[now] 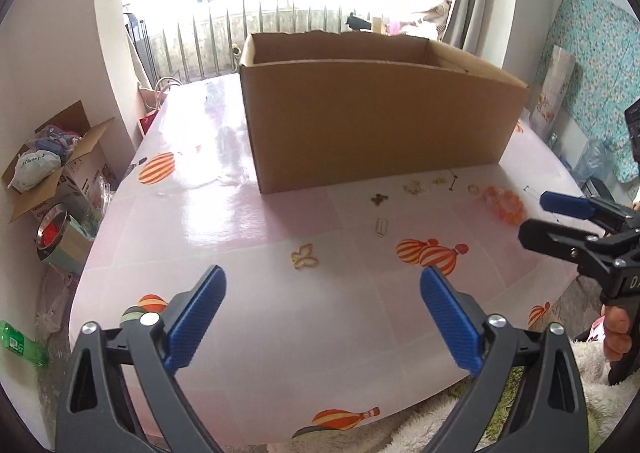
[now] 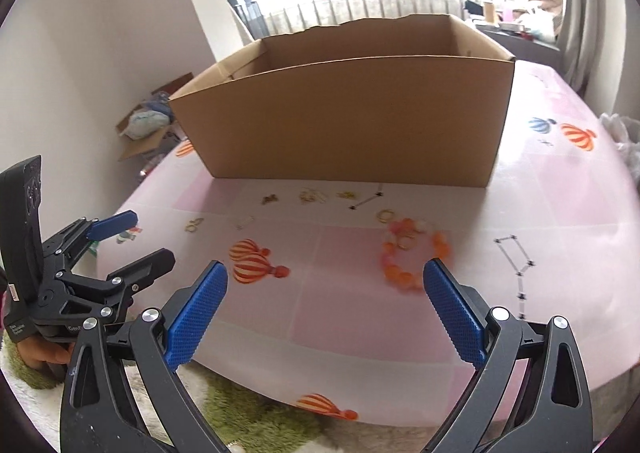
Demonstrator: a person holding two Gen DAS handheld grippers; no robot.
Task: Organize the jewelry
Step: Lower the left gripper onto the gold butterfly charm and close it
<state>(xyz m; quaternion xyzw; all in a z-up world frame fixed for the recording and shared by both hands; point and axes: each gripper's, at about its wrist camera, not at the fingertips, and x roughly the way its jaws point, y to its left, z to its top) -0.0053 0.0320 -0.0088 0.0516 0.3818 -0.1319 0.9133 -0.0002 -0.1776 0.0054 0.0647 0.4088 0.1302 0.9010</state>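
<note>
Small gold jewelry pieces lie scattered on the pink tablecloth (image 1: 248,237) before an open cardboard box (image 1: 376,125). A gold butterfly piece (image 1: 305,257) lies just beyond my left gripper (image 1: 322,285), which stands open and empty. A small bar clip (image 1: 380,227) and a dark butterfly charm (image 1: 379,198) lie farther on. An orange bead bracelet (image 2: 412,253) with a gold ring (image 2: 405,241) inside it lies just ahead of my right gripper (image 2: 326,279), open with nothing between its blue pads. Another ring (image 2: 385,215) and gold bits (image 2: 314,196) lie near the box (image 2: 344,121).
An open box of clutter (image 1: 52,165) and a steel bowl (image 1: 52,233) stand on the floor at the left. A green bottle (image 1: 22,345) lies by the table's corner. A crumpled clear plastic bag (image 1: 200,149) rests left of the cardboard box. A hand (image 2: 38,353) grips the left tool.
</note>
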